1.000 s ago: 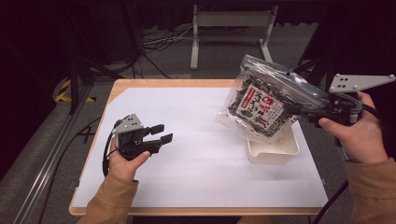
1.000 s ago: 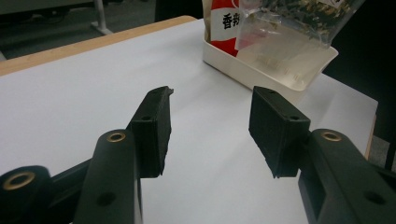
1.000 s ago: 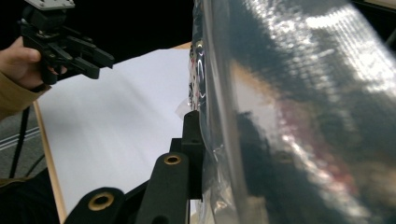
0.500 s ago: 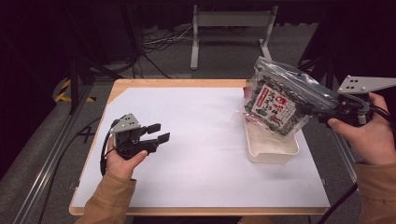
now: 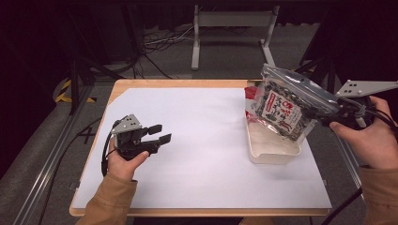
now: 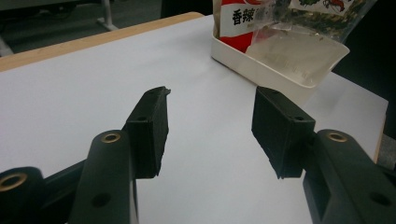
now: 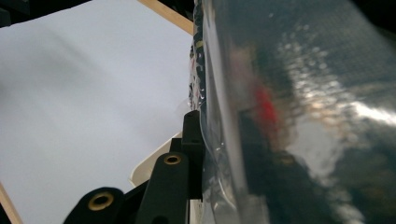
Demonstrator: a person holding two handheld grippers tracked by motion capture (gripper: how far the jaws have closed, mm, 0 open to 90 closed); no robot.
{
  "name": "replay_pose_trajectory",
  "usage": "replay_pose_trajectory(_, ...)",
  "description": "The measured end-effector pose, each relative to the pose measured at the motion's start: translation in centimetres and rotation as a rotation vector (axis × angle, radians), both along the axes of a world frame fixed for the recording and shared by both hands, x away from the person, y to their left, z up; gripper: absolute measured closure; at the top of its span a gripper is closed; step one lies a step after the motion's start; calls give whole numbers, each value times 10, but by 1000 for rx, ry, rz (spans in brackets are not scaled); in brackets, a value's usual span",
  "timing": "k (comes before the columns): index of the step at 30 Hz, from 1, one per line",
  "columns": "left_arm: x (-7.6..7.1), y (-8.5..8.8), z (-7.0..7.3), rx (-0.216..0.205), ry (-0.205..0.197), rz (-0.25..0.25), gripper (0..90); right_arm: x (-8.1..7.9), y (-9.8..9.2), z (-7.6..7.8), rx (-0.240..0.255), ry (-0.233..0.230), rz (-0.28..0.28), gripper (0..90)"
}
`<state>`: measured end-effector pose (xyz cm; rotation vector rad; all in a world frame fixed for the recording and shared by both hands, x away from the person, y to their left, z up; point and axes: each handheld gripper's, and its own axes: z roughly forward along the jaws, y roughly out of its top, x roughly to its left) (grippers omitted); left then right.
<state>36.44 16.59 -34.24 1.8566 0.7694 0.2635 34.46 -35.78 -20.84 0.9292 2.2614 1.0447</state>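
Note:
A dark printed snack bag (image 5: 284, 108) with a clear zip top hangs tilted over the white tray (image 5: 274, 152) at the table's right. My right gripper (image 5: 335, 117) is shut on the bag's upper right edge. In the right gripper view the shiny bag (image 7: 289, 112) blocks most of the frame, pinched against one black jaw. A red packet (image 6: 243, 21) stands in the tray's far end. My left gripper (image 5: 157, 133) is open and empty above the white sheet at the left, and the left gripper view looks between the jaws toward the tray (image 6: 280, 70).
A white sheet (image 5: 202, 140) covers the wooden table (image 5: 178, 83). A metal stand (image 5: 232, 28) and cables lie on the floor behind. An aluminium rail (image 5: 51, 159) runs along the table's left side.
The right gripper has carried the bag rightward and lower, from above the tray's left side to over the tray, and turned it more upright. The left gripper has barely moved.

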Motion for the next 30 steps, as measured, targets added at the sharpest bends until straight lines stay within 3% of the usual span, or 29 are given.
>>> replay_pose_trajectory(9, 0, 1, 0, -6, 3, -1, 462, 7, 4, -14, -34, 53, -53, 769)
replay_pose_trajectory(18, 0, 1, 0, -8, 3, 1, 462, 20, 14, -38, -70, 144, -43, 769)
replay_pose_trajectory(30, 0, 0, 0, -9, 4, -1, 462, 30, 20, -50, -82, 167, -51, 770)
